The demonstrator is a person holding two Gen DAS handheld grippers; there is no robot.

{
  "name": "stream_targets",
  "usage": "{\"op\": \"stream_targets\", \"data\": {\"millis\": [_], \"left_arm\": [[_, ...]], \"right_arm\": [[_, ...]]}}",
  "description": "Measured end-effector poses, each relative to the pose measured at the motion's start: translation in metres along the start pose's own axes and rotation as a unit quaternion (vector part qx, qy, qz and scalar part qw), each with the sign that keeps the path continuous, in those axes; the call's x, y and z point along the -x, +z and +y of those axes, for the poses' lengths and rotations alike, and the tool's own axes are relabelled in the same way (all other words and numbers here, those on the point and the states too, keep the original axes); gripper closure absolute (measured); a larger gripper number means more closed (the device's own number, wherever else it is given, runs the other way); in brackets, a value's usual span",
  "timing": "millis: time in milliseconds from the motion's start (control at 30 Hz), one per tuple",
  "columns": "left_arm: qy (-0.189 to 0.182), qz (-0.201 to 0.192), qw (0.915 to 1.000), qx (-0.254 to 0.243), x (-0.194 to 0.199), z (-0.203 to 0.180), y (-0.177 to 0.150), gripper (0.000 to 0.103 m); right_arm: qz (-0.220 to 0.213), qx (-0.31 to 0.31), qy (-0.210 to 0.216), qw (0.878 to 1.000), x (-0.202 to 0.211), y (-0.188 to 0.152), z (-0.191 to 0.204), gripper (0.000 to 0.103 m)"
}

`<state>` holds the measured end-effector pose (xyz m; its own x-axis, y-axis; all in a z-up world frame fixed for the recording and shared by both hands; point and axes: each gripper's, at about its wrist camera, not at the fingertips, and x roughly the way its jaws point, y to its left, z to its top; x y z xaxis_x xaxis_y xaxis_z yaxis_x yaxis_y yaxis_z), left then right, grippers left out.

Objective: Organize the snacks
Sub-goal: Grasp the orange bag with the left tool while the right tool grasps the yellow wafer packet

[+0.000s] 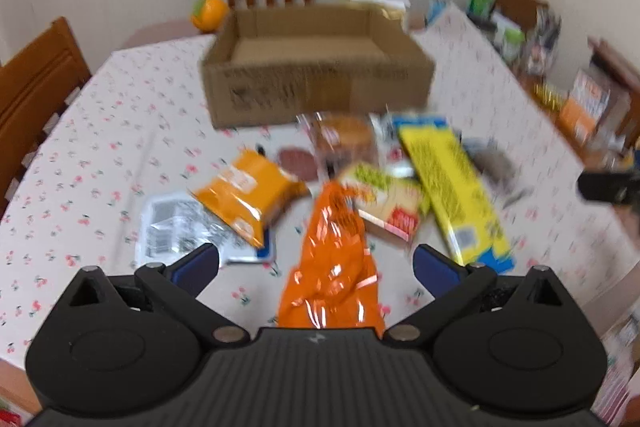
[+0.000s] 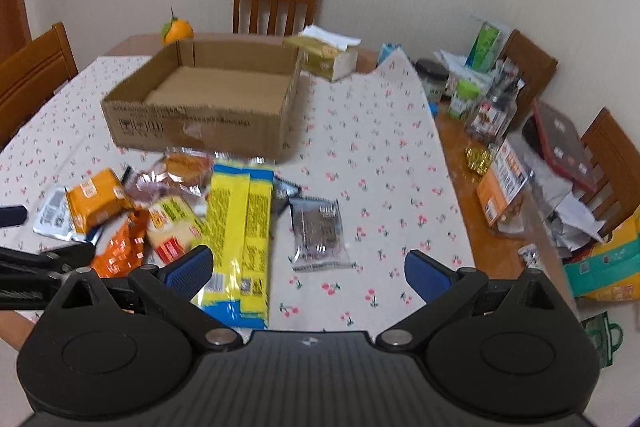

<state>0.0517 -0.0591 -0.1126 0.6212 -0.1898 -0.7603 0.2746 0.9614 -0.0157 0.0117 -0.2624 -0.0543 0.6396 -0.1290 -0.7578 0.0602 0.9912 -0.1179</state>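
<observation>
The snacks lie in a loose pile on the surface [image 2: 380, 155], just in front of your two grippers. Your left gripper [image 1: 316, 263] is spread wide and holds nothing. The shiny orange bag [image 1: 332, 267] lies right between its fingers, so it looks like the easy one to pick first. A little ahead and to the left of that gripper sits the small orange pack [image 1: 248, 193], resting partly on a silver packet [image 1: 176, 227]. Ahead and to the right is the long yellow pack [image 1: 452, 183], with the pale cracker pack [image 1: 384, 201] tucked beside it. This view is blurry, so the small wrapped cakes farther ahead are hard to name.

Your right gripper [image 2: 308, 271] is also spread wide and holds nothing. The dark clear packet [image 2: 318, 229] lies alone just ahead of it, apart from the pile. The yellow pack lies near its left finger.

Past the pile stands the cardboard box [image 2: 200, 123], open at the top and with nothing inside. It looks like the place for the snacks to go, close enough for short carries.
</observation>
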Motion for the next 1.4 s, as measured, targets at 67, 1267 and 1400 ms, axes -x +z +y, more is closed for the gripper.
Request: {"op": "stream_targets", "data": {"millis": [67,1267,1400], "left_arm": [[0.007,0.018,0.9997,-0.015,-0.013,-0.008,-0.005,0.001],[-0.019,0.058,0.9975,-0.035,-0.033,0.005,-0.02,0.042],[-0.018,0.054,0.9977,-0.037,-0.033,0.005,-0.021,0.042]], "right_arm": [[0.007,0.003,0.004,1.0,-0.006,-0.003,-0.004,0.0],[0.052,0.02,0.134,0.989,-0.092,-0.011,0.019,0.003],[0.04,0.01,0.146,0.988,-0.102,0.002,0.025,0.005]]}}
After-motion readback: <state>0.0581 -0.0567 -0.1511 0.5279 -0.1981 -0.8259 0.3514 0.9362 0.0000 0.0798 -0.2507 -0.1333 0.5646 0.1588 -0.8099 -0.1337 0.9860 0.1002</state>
